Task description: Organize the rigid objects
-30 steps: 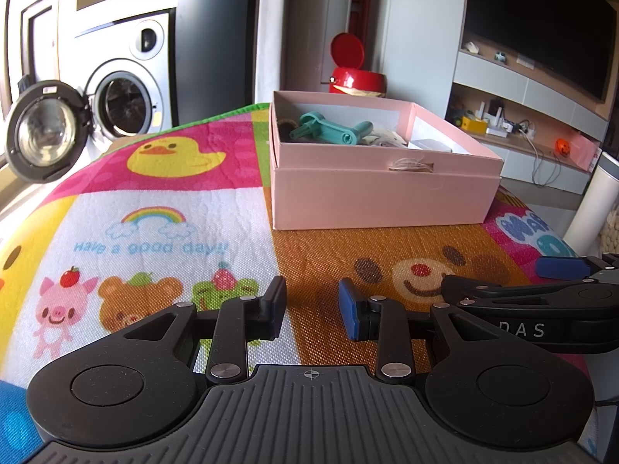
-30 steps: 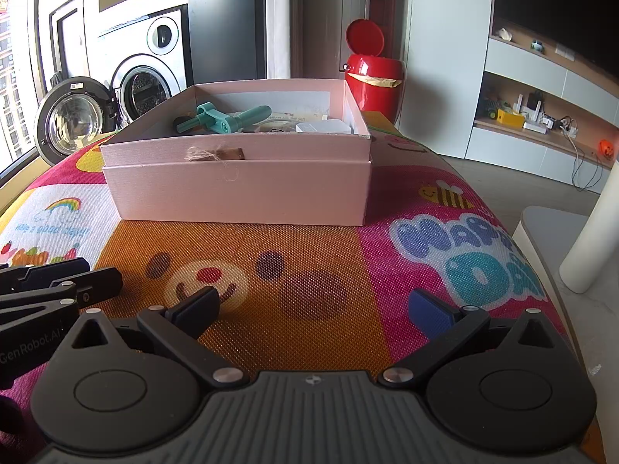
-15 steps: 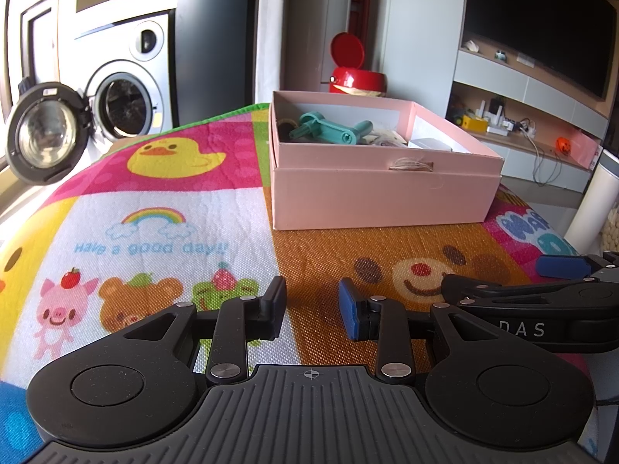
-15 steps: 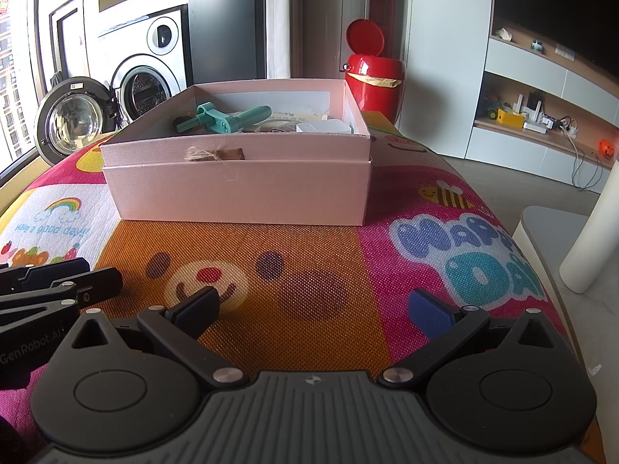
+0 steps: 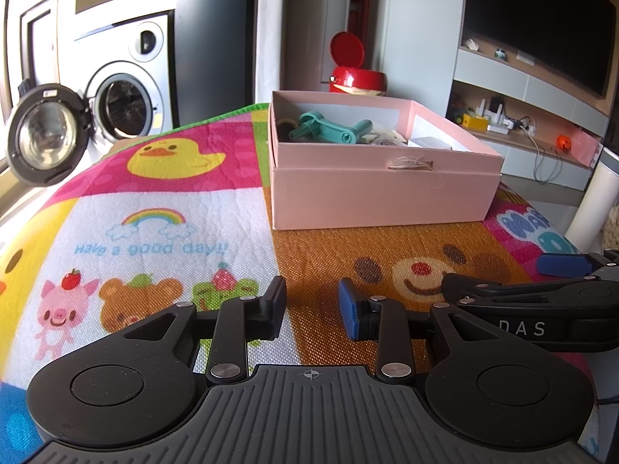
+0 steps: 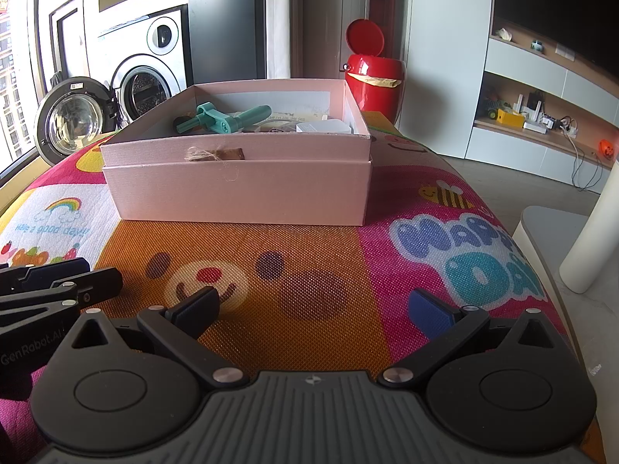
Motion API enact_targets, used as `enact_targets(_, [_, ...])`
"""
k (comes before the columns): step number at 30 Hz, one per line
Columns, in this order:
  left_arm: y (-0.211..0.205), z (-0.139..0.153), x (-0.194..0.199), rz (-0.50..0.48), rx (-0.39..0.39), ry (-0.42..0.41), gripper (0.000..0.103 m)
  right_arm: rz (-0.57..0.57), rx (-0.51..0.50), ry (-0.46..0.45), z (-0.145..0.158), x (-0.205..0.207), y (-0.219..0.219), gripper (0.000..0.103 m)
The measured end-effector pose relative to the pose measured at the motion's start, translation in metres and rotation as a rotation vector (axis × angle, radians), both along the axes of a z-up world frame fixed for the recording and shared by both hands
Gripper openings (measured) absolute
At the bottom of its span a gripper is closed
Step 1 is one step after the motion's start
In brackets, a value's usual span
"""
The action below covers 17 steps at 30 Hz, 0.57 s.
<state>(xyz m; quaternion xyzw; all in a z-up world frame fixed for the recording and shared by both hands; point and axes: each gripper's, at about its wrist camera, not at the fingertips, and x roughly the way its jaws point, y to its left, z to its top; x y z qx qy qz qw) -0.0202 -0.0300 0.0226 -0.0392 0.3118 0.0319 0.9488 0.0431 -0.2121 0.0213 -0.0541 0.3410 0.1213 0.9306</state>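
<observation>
An open pink box [image 5: 383,201] [image 6: 240,193] stands on a colourful play mat [image 5: 154,208] [image 6: 309,270], ahead of both grippers. Inside it lie a teal plastic tool [image 5: 332,131] [image 6: 224,120], a small white box [image 5: 429,142] [image 6: 325,127] and some pale items I cannot make out. A twine tag [image 5: 410,163] [image 6: 212,153] hangs on the front wall. My left gripper [image 5: 311,305] hovers low over the mat, jaws a little apart with nothing between them. My right gripper [image 6: 313,303] sits beside it, spread wide and empty.
A red bin [image 5: 358,77] [image 6: 373,77] with its lid up stands behind the box. A washing machine with an open round door [image 5: 42,135] [image 6: 73,120] is at the back left. A white post [image 6: 592,239] and low shelves [image 6: 541,123] lie right of the mat's edge.
</observation>
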Motion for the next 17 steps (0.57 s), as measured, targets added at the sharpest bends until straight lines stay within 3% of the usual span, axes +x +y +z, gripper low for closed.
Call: enact_targets(17, [-0.0017, -0.0003, 0.0006, -0.004, 0.009, 0.001, 0.033, 0.000, 0.000, 0.000, 0.0001, 0.0000, 0.0000, 0.103])
